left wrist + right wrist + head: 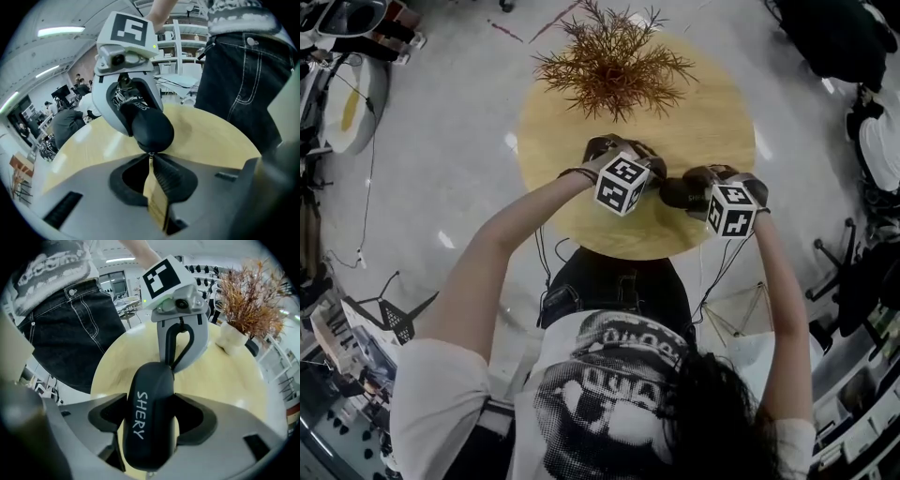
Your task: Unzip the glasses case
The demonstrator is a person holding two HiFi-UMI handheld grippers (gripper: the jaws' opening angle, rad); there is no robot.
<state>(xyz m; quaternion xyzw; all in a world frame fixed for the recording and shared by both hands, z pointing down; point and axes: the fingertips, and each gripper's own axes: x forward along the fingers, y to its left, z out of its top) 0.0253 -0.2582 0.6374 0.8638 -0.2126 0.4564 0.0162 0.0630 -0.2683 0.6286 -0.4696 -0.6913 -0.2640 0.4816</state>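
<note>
A black zipped glasses case (678, 194) printed SHERY (149, 420) is held over the round wooden table (703, 112), close to its near edge. My right gripper (150, 427) is shut across the case's body, one pad on each long side. My left gripper (150, 158) points at the case's rounded end (151, 130). Its jaws are pinched nearly together on the small zipper pull (150, 154) at that end. In the head view the left gripper (661, 187) and the right gripper (698, 190) meet at the case, marker cubes towards the person.
A dried reddish plant (614, 61) in a white pot (232, 341) stands at the table's far side. The person's dark jeans (243, 79) press against the near edge. Office chairs (839, 37) and cables (366, 206) lie around the table on the floor.
</note>
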